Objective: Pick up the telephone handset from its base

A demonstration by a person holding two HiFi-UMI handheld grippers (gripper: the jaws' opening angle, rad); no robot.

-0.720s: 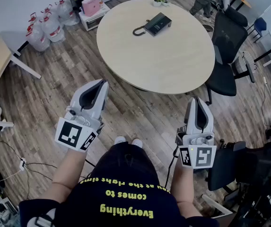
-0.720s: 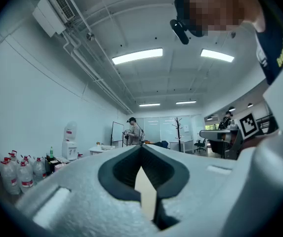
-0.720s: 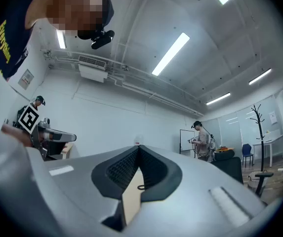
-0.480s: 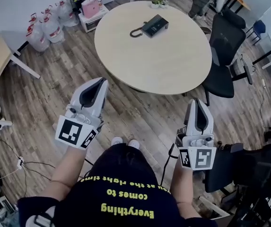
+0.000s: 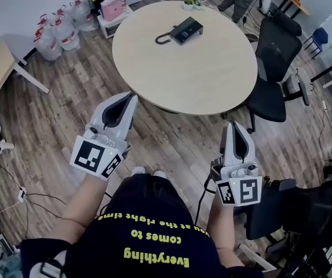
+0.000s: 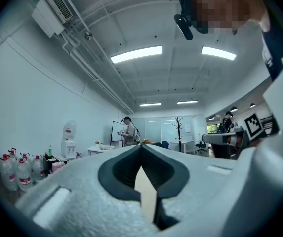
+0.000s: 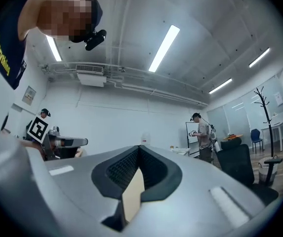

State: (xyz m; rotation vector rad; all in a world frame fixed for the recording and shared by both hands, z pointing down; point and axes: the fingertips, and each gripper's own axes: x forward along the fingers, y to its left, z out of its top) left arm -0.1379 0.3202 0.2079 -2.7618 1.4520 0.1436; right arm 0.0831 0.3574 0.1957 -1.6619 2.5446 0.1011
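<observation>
Both your tongs are clenched on nothing: the left gripper (image 5: 130, 99) and right gripper (image 5: 236, 126) stand short of the round table (image 5: 206, 86), well apart from the telephone (image 5: 187, 29) on its far side. It lies ahead, between them (slightly nearer the left, I judge). Its long axis runs diagonally from near-left to far-right, and the handset is too small to tell from the base.

Pale grey moulded plastic left gripper (image 5: 131, 97), dark teardrop-shaped lining round its jaws, matching right gripper (image 5: 236, 124), white cube with black square markers (image 5: 96, 158) behind each pair of jaws, dark short-sleeved T-shirt with yellow lettering (image 5: 148, 236)
</observation>
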